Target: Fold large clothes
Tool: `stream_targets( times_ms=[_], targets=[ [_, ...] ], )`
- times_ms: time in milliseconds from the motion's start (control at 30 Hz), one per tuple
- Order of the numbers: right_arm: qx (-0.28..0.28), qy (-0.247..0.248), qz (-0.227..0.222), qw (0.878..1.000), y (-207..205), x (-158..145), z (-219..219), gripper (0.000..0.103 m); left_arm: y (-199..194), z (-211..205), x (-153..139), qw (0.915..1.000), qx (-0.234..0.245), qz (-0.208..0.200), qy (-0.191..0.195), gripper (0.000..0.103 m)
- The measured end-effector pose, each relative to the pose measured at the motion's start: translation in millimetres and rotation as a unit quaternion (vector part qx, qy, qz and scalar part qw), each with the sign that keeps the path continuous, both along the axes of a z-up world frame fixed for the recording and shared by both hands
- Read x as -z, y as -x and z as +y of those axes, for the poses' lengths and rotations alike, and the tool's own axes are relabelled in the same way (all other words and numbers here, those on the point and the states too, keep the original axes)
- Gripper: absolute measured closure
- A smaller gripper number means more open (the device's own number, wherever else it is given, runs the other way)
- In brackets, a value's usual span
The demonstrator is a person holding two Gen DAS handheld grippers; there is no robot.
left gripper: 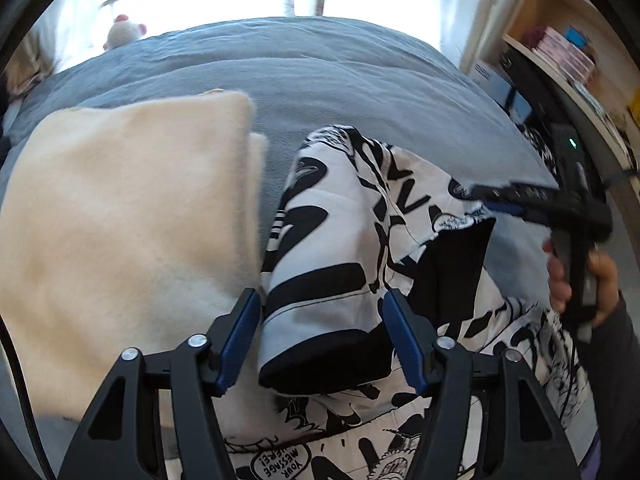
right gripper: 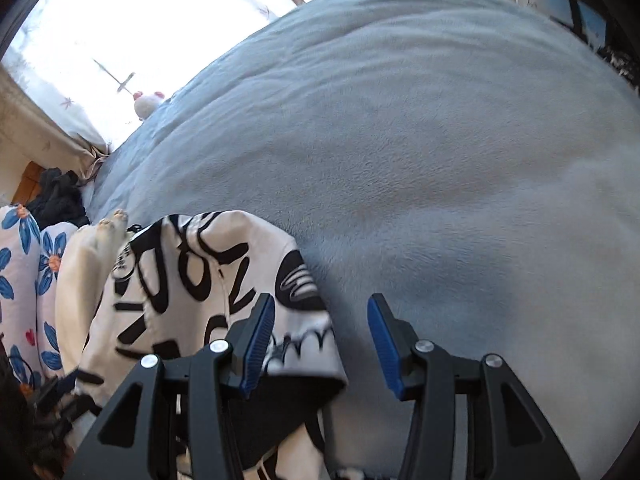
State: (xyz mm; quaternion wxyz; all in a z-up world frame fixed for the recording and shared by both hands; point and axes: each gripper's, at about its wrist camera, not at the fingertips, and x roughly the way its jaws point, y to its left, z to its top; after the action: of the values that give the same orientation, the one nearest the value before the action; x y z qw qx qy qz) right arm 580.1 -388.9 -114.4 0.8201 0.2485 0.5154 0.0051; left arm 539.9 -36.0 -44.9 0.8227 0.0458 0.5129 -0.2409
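Both tools open above a printed garment lying on a grey-blue bed.

The black-and-white printed garment [left gripper: 340, 248] lies crumpled on the bed [left gripper: 320, 80], just beside a cream fleece item [left gripper: 120, 208] on its left. Left tool [left gripper: 320, 336]: jaws apart, a black-cuffed sleeve of the garment lying between the blue pads [left gripper: 240, 340], which do not visibly press on it. Right tool [right gripper: 320, 344]: jaws apart over the garment's edge and bare bed cover, nothing gripped. In the left wrist view the right tool [left gripper: 500, 200] appears at the garment's far right side, held by a hand [left gripper: 592, 276]; it is blurred. A floral-print fabric [right gripper: 24, 272] lies at the left edge of the right wrist view. A small plush toy [left gripper: 122, 34] sits at the bed's far edge; shelves [left gripper: 568, 52] stand to the right.
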Motion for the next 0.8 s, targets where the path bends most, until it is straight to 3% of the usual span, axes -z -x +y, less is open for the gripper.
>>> stream_targets(
  times_ms=[67, 100, 133, 167, 233, 300, 467, 567, 667, 767, 800],
  targets=[
    [-0.004, -0.013, 0.002, 1.000, -7.6, 9.3, 3.1, 0.055, 0.2, -6.2, 7.2, 0.9997, 0.014, -0.007, -0.020, 0.074],
    [-0.010, -0.015, 0.003, 1.000, -12.4, 13.9, 7.2, 0.055, 0.0, -7.5, 10.2, 0.9995, 0.015, -0.008, -0.026, 0.079],
    [-0.015, -0.013, 0.004, 1.000, -15.5, 17.0, 10.7, 0.057, -1.5, -7.8, 13.8, 0.9995, 0.014, -0.010, -0.028, 0.092],
    [-0.019, -0.009, 0.003, 1.000, -17.7, 19.2, 14.2, 0.062, -2.8, -7.2, 16.5, 0.9995, 0.011, -0.010, -0.029, 0.094],
    [-0.041, 0.010, 0.008, 0.999, -20.3, 21.2, 25.5, 0.090, -4.0, -4.3, 19.4, 0.9996, 0.003, -0.015, -0.022, 0.097],
    [-0.057, 0.042, -0.006, 0.997, -15.9, 14.0, 36.5, 0.096, -1.1, -3.1, 19.2, 0.9993, -0.003, -0.028, -0.024, 0.099],
    [-0.095, 0.096, -0.108, 0.985, 34.0, -32.4, 56.3, 0.098, 25.3, 11.9, 8.3, 0.9963, -0.013, -0.085, 0.000, 0.100],
    [-0.110, 0.120, -0.181, 0.970, 96.1, -61.6, 57.9, 0.098, 54.1, 32.8, 7.0, 0.9943, -0.023, -0.101, 0.027, 0.101],
    [-0.122, 0.132, -0.247, 0.952, 166.0, -75.3, 55.6, 0.098, 97.8, 58.5, 10.4, 0.9897, -0.019, -0.117, 0.080, 0.100],
    [-0.132, 0.189, -0.253, 0.940, 217.1, -67.4, 66.4, 0.097, 137.0, 69.1, 30.6, 0.9912, -0.011, -0.105, 0.080, 0.099],
    [-0.136, 0.214, -0.241, 0.937, 228.0, -59.9, 70.8, 0.092, 145.3, 71.5, 39.4, 0.9926, -0.009, -0.097, 0.072, 0.099]
  ],
)
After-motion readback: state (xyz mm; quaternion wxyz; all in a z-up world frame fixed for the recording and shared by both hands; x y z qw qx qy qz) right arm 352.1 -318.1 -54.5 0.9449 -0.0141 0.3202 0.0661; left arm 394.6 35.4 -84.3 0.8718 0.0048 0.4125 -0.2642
